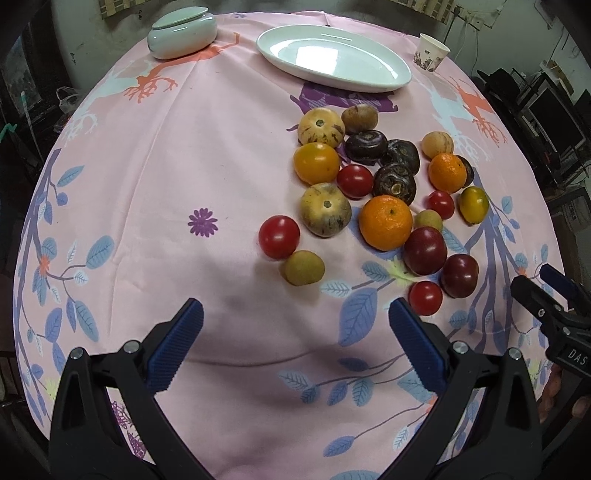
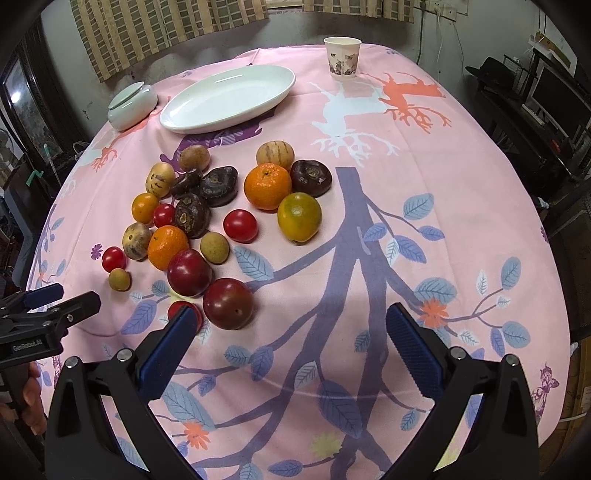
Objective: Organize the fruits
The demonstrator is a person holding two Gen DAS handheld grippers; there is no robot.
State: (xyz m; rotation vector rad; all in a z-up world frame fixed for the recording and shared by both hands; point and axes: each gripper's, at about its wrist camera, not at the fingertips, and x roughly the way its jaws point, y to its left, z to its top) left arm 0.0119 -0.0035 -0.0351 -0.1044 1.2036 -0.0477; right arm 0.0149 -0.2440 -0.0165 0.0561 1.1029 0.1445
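Note:
Several fruits lie loose on the pink tablecloth: oranges [image 1: 385,222] [image 2: 267,186], red tomatoes [image 1: 279,236] [image 2: 240,225], dark plums [image 1: 424,250] [image 2: 228,303], dark water chestnuts [image 1: 394,183] [image 2: 218,185], striped yellow melons [image 1: 325,209] [image 2: 275,156] and small tan longans [image 1: 304,267] [image 2: 214,248]. A white oval plate [image 1: 334,57] [image 2: 229,98] sits empty behind them. My left gripper [image 1: 295,325] hangs open near the front edge, short of the pile. My right gripper [image 2: 291,332] is open too, its left finger beside a small tomato [image 2: 177,308].
A pale green lidded jar [image 1: 183,33] [image 2: 132,105] stands at the back left. A paper cup [image 1: 431,51] [image 2: 342,58] stands at the back right. Dark furniture and clutter surround the round table [image 1: 184,184]. A hand [image 2: 31,402] holds the left tool.

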